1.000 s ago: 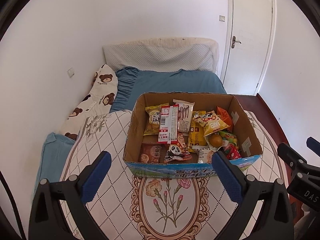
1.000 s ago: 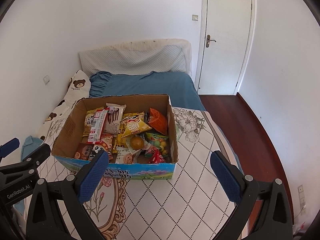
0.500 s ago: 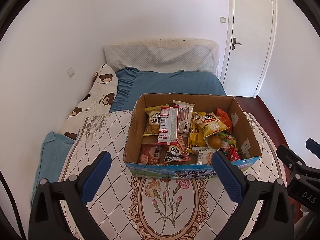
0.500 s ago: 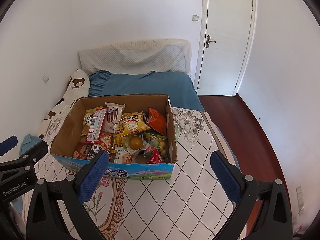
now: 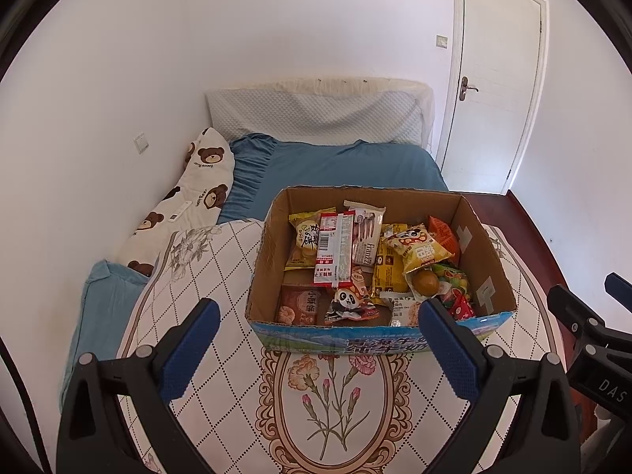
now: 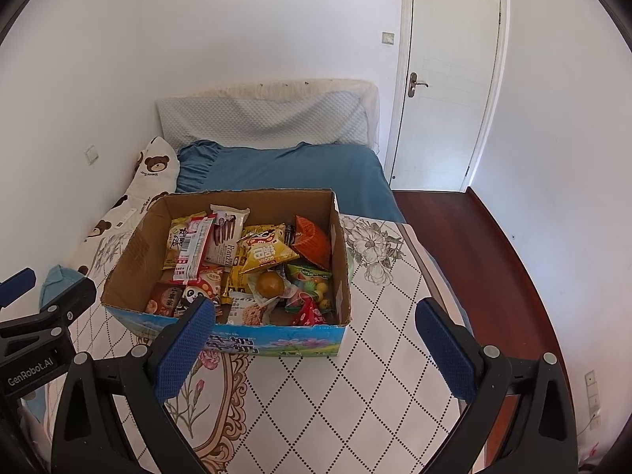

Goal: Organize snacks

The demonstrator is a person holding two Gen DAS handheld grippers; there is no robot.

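a: what did the left wrist view show?
b: the left gripper (image 5: pixel 316 330) hung over the floral quilt (image 5: pixel 205 276), its blue pads spread wide with nothing between them. the cardboard box (image 5: pixel 272 237) sat just beyond them on the quilt, full of snacks: a red-and-white packet (image 5: pixel 333 249) lay on top near the left wall and a yellow bag (image 5: pixel 420 251) near the right. the right gripper's body showed at the right edge.

a: and the right wrist view?
b: the right gripper (image 6: pixel 314 326) also stood wide apart and held nothing. the box (image 6: pixel 136 252) lay ahead and to its left, with an orange packet (image 6: pixel 312 239) against the right wall. the left gripper's body (image 6: pixel 47 312) was at the left edge.
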